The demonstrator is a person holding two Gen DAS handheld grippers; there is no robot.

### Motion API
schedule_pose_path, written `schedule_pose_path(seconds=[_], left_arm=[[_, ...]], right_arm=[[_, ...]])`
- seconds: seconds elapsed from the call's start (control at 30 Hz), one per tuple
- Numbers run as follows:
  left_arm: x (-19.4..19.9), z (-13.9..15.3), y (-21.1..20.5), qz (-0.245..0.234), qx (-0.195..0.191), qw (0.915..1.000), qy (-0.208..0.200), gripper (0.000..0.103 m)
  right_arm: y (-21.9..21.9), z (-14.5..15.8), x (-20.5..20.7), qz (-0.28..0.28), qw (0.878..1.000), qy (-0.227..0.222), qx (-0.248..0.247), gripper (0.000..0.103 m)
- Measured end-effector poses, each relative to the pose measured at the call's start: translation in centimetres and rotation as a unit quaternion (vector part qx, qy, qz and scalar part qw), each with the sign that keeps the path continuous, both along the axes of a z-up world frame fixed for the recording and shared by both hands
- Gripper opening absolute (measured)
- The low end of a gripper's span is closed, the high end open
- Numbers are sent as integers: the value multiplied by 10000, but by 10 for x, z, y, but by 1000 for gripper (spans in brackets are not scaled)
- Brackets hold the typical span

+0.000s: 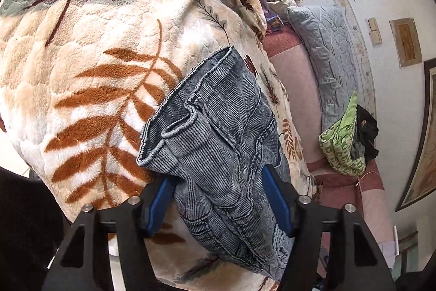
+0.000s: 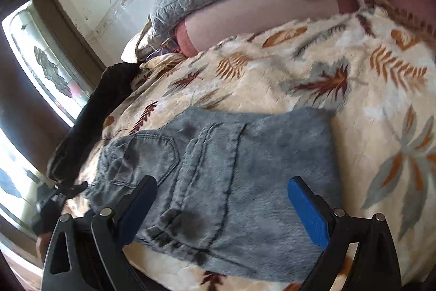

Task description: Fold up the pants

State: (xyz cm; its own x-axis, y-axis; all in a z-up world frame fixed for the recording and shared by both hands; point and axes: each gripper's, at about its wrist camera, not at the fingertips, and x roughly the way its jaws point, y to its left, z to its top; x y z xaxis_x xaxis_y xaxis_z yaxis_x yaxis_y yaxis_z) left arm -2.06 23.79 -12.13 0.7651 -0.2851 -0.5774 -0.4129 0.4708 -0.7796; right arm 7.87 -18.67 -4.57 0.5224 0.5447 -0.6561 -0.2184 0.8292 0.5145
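The pants (image 1: 218,132), grey-blue washed denim, lie on a bed under a cream leaf-print blanket (image 1: 95,51). In the left wrist view they fill the lower centre of the frame, with the hemmed leg ends stacked toward the middle; in the right wrist view they sit at lower centre as a compact block, a back pocket showing at its left side. From how the cloth lies, already doubled into a short bundle, the fold seems well along, and the step in hand looks like taking hold of the bundle's near end for another fold or to lift it.

The left tongs (image 1: 218,198) stand about half open, their blue pads on either side of a thick bunch of denim. The right pad lies against the cloth; whether the left pad presses it I cannot tell, so the grip is not certain.

The right tongs (image 2: 223,209) are spread wide above the pants at the bottom of the frame, holding nothing.

The next move likely calls for the left tongs to clamp through all the layers, so none slips out when the bundle is carried over.
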Motion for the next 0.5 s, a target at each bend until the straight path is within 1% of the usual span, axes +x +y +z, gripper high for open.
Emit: schedule_pose_path(seconds=[0.03,0.07,0.13,0.2,0.23,0.3,0.37,0.43,0.47,0.5], left_arm=[[1,1,-1,-30,243,9996,148,31],[0,0,-2,-49,327,9993,170,29],[-1,0,-1,-46,353,9993,148,28],[0,2,-2,-84,485,9987,121,24],[-1,4,-2,-93,511,9986,101,21],[-2,6,-2,-89,516,9986,33,18],[-4,7,-1,-91,476,9988,-39,15],[-5,6,0,-102,487,9987,-88,15],[-5,5,0,-119,497,9987,-86,15],[-5,4,0,-119,518,9986,-65,15]], right_arm=[[7,0,3,141,9991,223,327,98],[15,3,6,276,9967,400,653,98],[38,8,18,572,9891,788,1101,98],[68,6,35,847,9788,1288,1346,98],[83,3,41,947,9745,1444,1433,98],[115,-10,56,1204,9656,1809,1429,98],[136,-29,63,1153,9572,2217,1459,98],[154,-53,68,1359,9409,2658,1600,98],[158,-64,69,1262,9404,2790,1482,98],[158,-64,68,1135,9432,2739,1495,98]])
